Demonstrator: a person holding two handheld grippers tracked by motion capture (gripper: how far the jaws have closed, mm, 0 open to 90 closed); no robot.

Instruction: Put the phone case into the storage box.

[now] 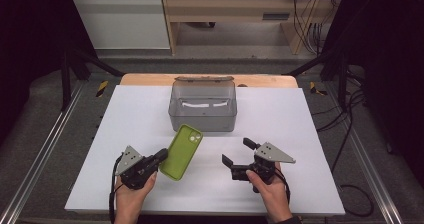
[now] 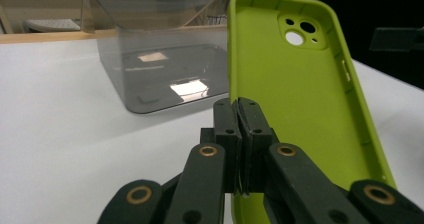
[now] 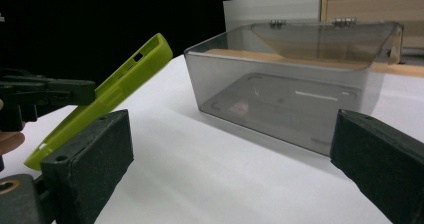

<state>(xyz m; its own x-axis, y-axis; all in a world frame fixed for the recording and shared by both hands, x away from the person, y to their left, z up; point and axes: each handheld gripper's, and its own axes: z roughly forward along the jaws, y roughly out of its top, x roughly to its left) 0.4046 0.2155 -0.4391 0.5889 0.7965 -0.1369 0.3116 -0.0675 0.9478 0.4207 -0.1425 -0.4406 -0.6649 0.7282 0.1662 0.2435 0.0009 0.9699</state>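
Phone case (image 2: pixel 300 109): lower edge hidden, seemingly behind left tongs (image 2: pixel 241 115).

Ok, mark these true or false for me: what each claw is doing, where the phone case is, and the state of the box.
1. The left claw is shut on the green phone case. True.
2. The case lies flat inside the grey box. False: it is held tilted up off the white table, on the person's side of the box.
3. The right claw stands open with nothing between its pads. True.
4. The lid of the box is closed. False: it stands open at the back, on its hinges.
5. The case shows its hollow inner side with the camera cut-out in the left gripper view. True.
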